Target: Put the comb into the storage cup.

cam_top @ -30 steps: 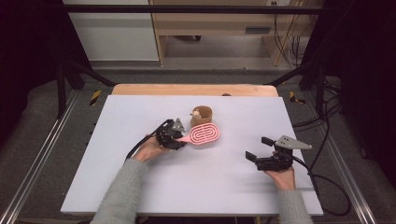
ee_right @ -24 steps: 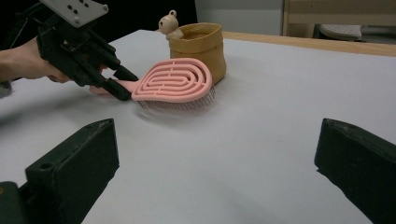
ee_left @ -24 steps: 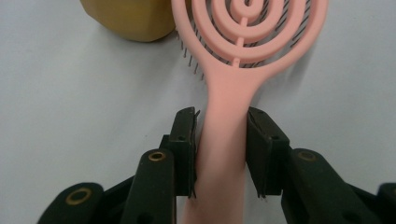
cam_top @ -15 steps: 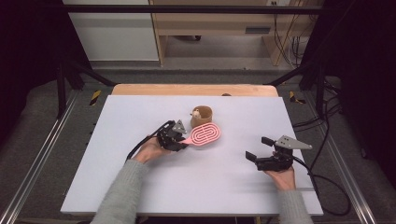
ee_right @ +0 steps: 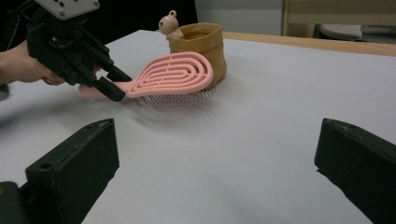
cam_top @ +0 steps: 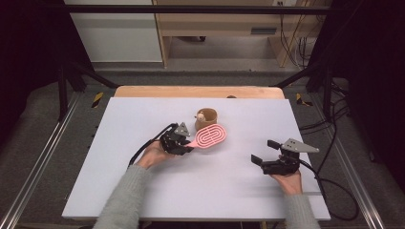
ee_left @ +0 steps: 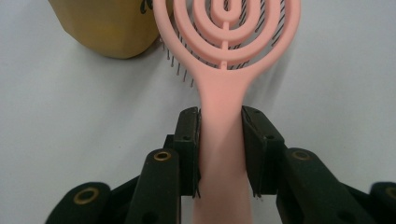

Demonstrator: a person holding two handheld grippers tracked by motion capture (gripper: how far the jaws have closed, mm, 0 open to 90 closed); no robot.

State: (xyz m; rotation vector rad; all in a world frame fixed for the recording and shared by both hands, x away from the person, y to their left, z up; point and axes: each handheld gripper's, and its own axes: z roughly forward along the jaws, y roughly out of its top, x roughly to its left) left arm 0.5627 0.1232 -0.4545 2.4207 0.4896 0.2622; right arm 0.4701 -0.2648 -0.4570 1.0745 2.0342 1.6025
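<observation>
A pink oval hairbrush (cam_top: 212, 136) hangs just above the white table (cam_top: 143, 191), bristles down, with its head beside a small tan pouch (cam_top: 206, 117). My left gripper (cam_top: 188, 143) is shut on the brush's handle. In the left gripper view both pads (ee_left: 188, 140) press the sides of the handle (ee_left: 223, 140). The pouch (ee_right: 198, 44) stands upright with a little bear figure (ee_right: 169, 25) at its rim. Off at the table's right side, my right gripper (cam_top: 264, 151) is open and holds nothing. In the right gripper view its jaws frame the brush (ee_right: 173, 74) from a distance.
A wooden strip (cam_top: 196, 91) runs along the table's far edge. Black frame posts and metal rails (cam_top: 43, 157) flank both sides. Cables (cam_top: 334, 191) trail off the right edge. Bare table surface lies between the two grippers.
</observation>
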